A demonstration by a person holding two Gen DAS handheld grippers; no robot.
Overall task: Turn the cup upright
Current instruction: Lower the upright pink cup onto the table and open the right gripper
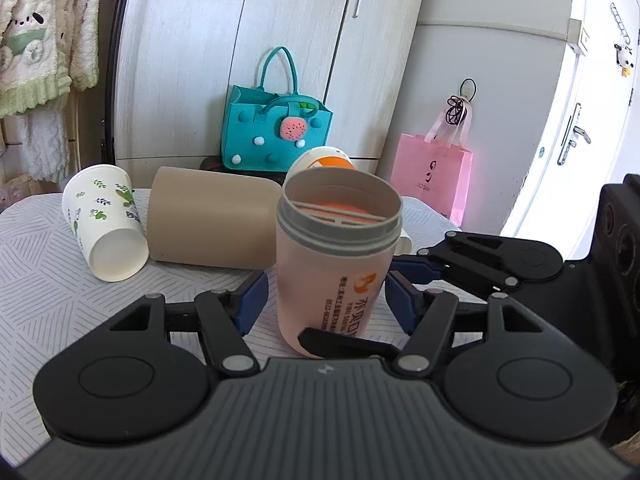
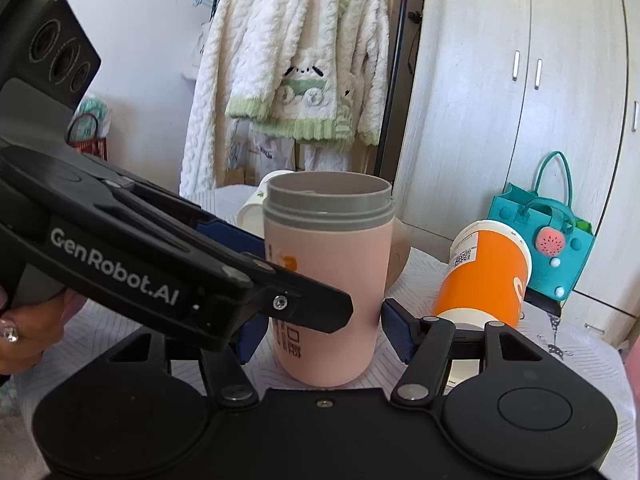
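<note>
A pink cup with a grey threaded rim (image 1: 336,256) stands upright on the table, mouth up; it also shows in the right wrist view (image 2: 328,280). My left gripper (image 1: 324,296) is open, its blue pads on either side of the cup with gaps. My right gripper (image 2: 320,328) is open around the same cup from another side. The left gripper's body crosses the right wrist view at the left. A white leaf-print paper cup (image 1: 106,222), a tan cup (image 1: 212,222) and an orange cup (image 2: 484,272) lie on their sides.
The table has a white patterned cloth (image 1: 48,288). Behind it stand a wardrobe (image 1: 248,60), a teal felt bag (image 1: 276,132) and a pink paper bag (image 1: 432,176). Fluffy white clothes (image 2: 296,72) hang at the back.
</note>
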